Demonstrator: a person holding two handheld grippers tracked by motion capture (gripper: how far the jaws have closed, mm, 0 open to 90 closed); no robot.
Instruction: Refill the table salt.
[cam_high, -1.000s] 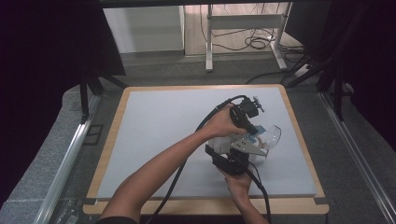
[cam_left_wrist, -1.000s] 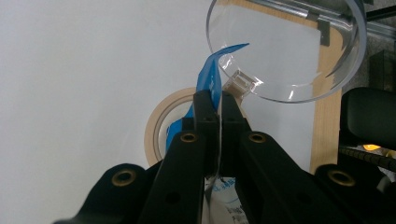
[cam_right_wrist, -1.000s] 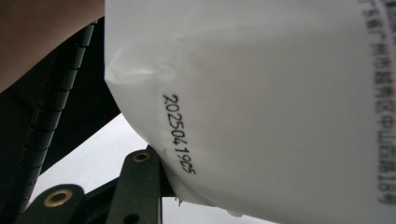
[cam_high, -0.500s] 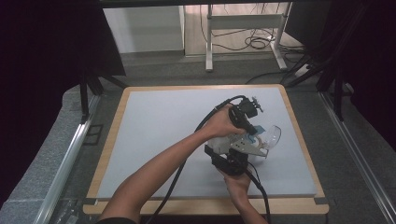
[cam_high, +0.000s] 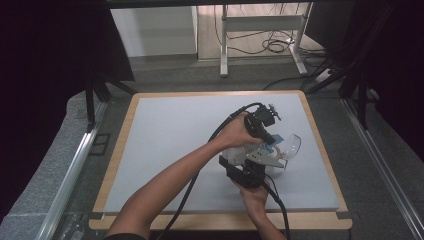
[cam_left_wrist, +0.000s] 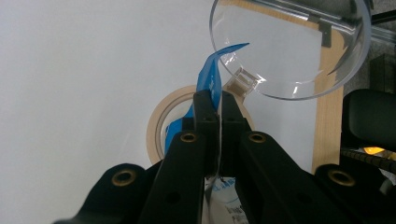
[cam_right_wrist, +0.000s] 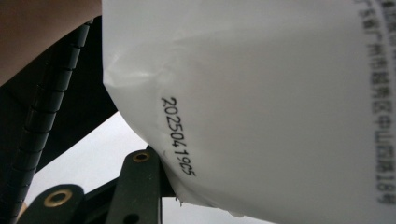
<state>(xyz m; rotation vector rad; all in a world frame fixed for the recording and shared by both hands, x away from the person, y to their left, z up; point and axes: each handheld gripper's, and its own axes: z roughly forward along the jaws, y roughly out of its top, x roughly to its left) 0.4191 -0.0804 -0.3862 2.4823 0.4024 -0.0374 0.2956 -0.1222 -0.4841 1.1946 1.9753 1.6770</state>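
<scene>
Blue packet corner (cam_left_wrist: 211, 77) is pinched by left gripper (cam_left_wrist: 218, 100) jaws, right gripper (cam_high: 260, 159) jaws clamping the white packet (cam_right_wrist: 261, 102), seemingly for tearing beside the clear bowl (cam_left_wrist: 299, 51).

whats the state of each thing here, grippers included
left gripper: shut on the packet's blue top edge
right gripper: holds the packet's lower part
white packet: held up, sealed or torn cannot be told
clear bowl: empty
tape roll: flat on the table

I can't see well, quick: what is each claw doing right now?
Left gripper: closed, pinching the blue top edge of the white packet.
Right gripper: on the packet; grip cannot be told.
</scene>
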